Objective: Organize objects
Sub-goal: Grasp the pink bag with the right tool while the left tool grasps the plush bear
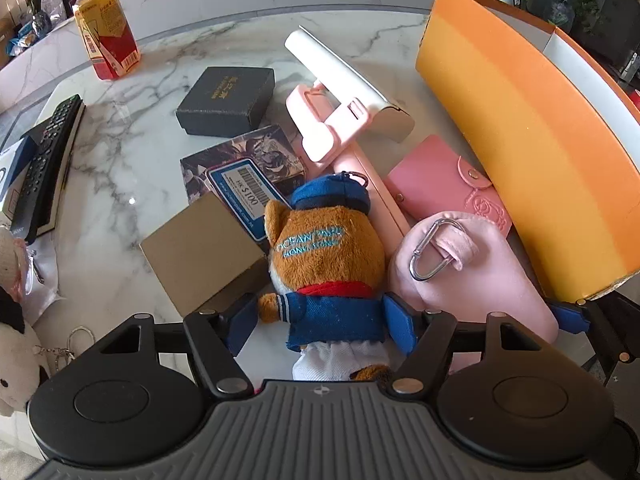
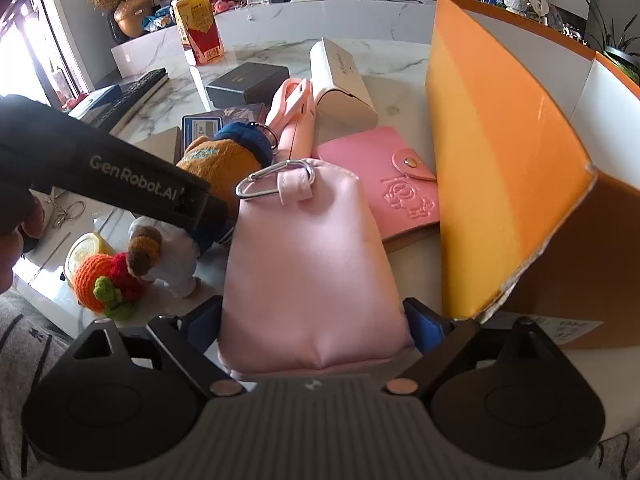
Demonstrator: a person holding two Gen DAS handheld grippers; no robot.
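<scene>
A brown plush bear (image 1: 324,256) in a blue jacket and cap lies on the marble table (image 1: 120,128). My left gripper (image 1: 324,320) straddles its torso, the blue pads (image 1: 400,328) resting against its arm and jacket. Beside it lies a pale pink pouch (image 2: 308,264) with a silver carabiner (image 2: 272,180). My right gripper (image 2: 314,320) spans the pouch's lower end, and the fabric fills the gap from pad to pad. In the right wrist view the bear (image 2: 220,164) is partly hidden by the left tool's black body. The pouch (image 1: 460,288) touches the bear's right side.
A tall orange box (image 1: 520,140) stands open at the right, close to the pouch. A pink wallet (image 1: 432,184), a pink folding holder (image 1: 320,128), a white case (image 1: 344,76), a black box (image 1: 226,100), a cardboard box (image 1: 200,248), a remote (image 1: 48,160) and a drink bottle (image 1: 106,32) crowd the table. A crochet orange toy (image 2: 100,280) lies at the near left.
</scene>
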